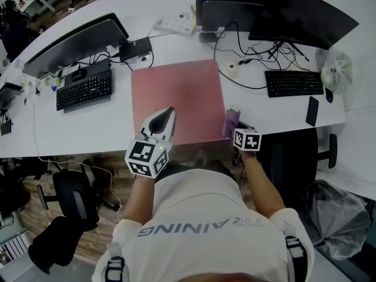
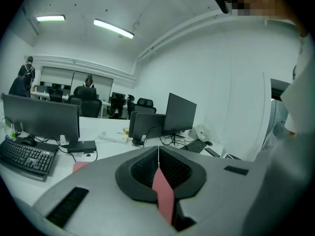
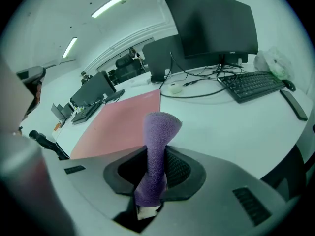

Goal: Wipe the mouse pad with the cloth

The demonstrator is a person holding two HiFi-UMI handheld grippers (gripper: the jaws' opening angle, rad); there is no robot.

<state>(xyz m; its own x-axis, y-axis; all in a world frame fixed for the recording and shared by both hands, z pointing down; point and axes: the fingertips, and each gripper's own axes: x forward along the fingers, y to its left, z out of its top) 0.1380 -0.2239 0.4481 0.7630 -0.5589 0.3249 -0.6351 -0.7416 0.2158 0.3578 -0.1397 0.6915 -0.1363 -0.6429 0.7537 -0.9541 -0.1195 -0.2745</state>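
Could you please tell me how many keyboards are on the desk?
2. The left keyboard lies left of the pink mouse pad, the right keyboard right of it; more may be hidden off-frame.

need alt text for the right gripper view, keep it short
The right gripper is shut on a purple cloth that stands up from between its jaws. Beyond it a pink mouse pad lies on a white desk, with a dark monitor and a black keyboard to the right.
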